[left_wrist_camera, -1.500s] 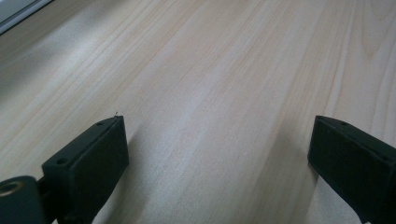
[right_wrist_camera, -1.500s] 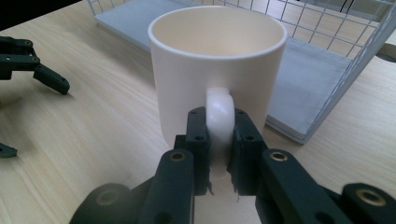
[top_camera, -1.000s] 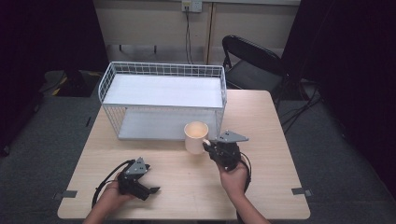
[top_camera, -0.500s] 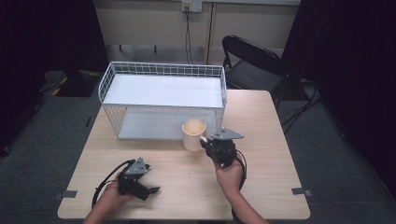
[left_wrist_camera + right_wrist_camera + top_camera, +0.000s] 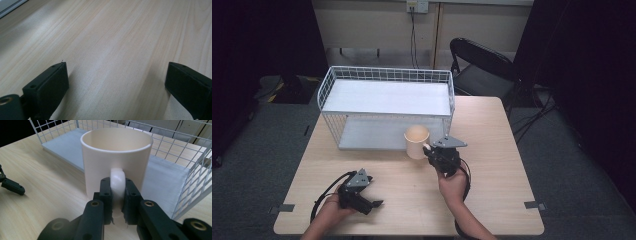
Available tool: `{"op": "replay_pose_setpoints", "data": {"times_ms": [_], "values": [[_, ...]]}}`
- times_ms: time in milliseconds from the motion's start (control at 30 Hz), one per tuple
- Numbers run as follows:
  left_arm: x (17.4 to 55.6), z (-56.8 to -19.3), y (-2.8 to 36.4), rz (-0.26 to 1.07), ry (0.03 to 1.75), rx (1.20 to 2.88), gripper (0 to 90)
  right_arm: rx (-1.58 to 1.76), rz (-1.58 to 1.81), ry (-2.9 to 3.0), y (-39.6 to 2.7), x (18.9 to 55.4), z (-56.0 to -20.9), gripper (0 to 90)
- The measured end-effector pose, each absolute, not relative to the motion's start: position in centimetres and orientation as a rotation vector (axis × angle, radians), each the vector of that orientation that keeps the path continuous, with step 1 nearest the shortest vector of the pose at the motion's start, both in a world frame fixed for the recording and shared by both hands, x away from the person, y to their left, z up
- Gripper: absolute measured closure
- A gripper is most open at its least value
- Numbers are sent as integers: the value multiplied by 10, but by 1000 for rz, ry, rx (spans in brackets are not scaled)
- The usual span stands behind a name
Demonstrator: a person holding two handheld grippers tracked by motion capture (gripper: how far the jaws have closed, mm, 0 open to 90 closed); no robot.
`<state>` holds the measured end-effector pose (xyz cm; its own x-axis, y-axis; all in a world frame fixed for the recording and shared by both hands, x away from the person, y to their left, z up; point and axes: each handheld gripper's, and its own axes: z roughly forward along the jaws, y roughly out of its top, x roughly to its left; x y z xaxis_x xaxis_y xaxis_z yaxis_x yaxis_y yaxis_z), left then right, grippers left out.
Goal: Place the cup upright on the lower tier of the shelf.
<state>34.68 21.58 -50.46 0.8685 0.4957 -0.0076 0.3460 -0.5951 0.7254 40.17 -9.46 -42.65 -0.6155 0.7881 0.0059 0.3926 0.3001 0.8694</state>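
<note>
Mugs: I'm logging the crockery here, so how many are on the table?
1. The cream mug stands before the wire rack, its handle clamped by the right gripper.

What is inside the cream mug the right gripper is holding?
The cream ceramic mug looks empty: the high view shows bare inner wall. The right gripper view, along the right gripper shut on its handle, has the mug's bottom hidden by the rim.

A pale wooden tabletop (image 5: 492, 150) is set on grey carpet (image 5: 267, 150). Beyond it, a black folding chair (image 5: 482, 65) is placed before beige cabinet panels (image 5: 372, 22), where a cable (image 5: 413, 37) is hung. Dark surroundings are seen at both sides.
</note>
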Motion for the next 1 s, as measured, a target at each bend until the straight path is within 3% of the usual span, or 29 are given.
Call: {"op": "replay_pose_setpoints", "data": {"times_ms": [1000], "values": [[347,-505,216,249,604,2263,46,1068,1216,2098,-75,426,-440,805]]}}
